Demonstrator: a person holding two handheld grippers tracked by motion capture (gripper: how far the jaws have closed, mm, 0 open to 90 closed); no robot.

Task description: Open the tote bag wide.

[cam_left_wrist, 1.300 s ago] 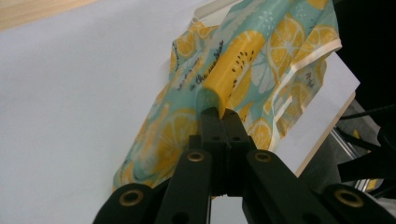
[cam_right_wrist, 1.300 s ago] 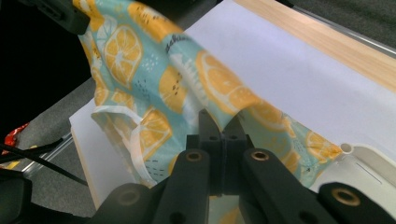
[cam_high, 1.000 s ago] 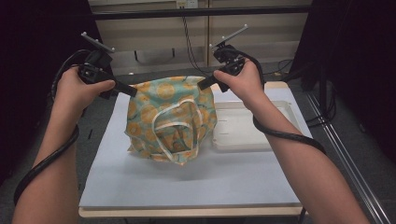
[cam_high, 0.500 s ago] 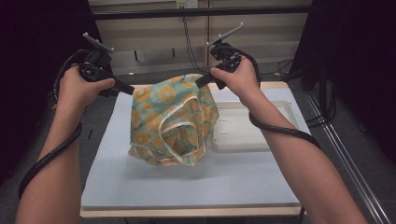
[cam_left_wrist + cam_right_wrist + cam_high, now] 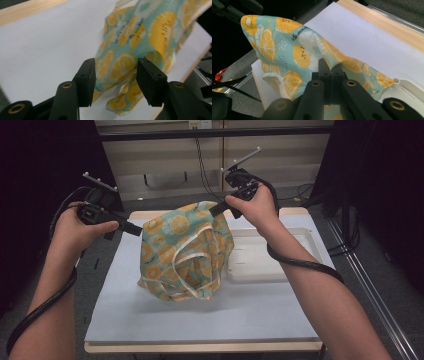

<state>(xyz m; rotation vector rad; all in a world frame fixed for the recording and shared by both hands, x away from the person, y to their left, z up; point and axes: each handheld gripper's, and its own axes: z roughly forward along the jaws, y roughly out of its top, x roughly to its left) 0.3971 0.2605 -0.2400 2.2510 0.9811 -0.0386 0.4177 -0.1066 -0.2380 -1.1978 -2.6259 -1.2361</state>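
Note:
A teal cloth bag [image 5: 185, 255] printed with orange slices, with white handles [image 5: 186, 251], hangs over the white mat [image 5: 125, 320], its lower end resting on the mat. My right gripper [image 5: 216, 211] is shut on the bag's top corner, and the fabric [image 5: 287, 47] drapes away from its closed jaws [image 5: 329, 66]. My left gripper [image 5: 132, 229] sits just left of the bag, and its jaws have just been opening. In the left gripper view the bag [image 5: 140, 37] lies beyond the parted jaws [image 5: 115, 67], and the pads do not press on it.
A shallow white tray [image 5: 280, 255] lies on the mat to the right of the bag, under my right forearm; its corner [image 5: 409, 92] appears in the right gripper view. The mat covers a wooden tabletop [image 5: 200, 347]. Cables trail from both grippers.
My left gripper has opened and let go of the bag's left corner, then dropped slightly. The bag's left side has sagged, and it now hangs from the right gripper alone.

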